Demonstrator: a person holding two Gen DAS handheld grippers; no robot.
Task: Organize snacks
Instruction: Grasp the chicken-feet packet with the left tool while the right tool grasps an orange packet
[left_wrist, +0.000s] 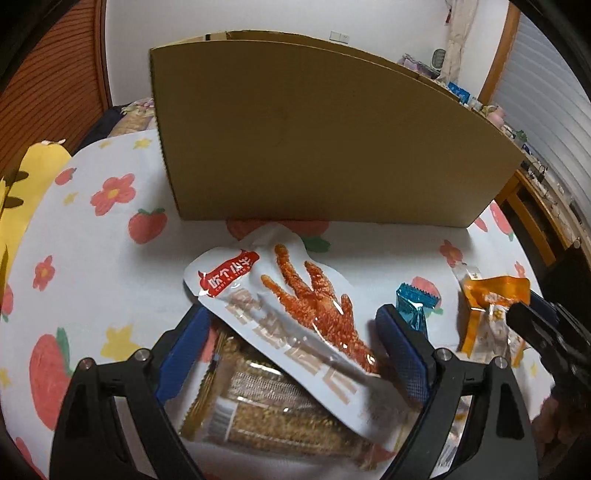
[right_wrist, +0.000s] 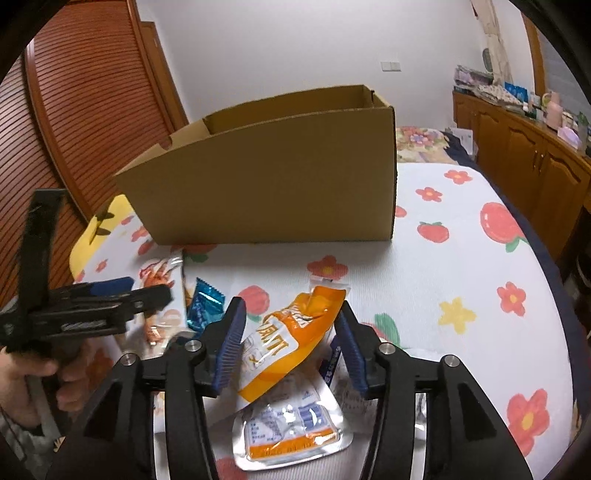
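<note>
The orange snack pouch (right_wrist: 291, 343) sits lifted between the pads of my right hand-held gripper (right_wrist: 293, 347), pinched but not yet carried to the cardboard box (right_wrist: 273, 192). My left hand-held gripper (left_wrist: 291, 350) hangs wide open around the chicken-feet packet (left_wrist: 295, 314), gripping nothing. The grain bar (left_wrist: 273, 410), blue candy (left_wrist: 415, 310) and silver pouch (right_wrist: 291, 424) lie on the tabletop (right_wrist: 461, 258); whether the box holds anything I cannot tell.
</note>
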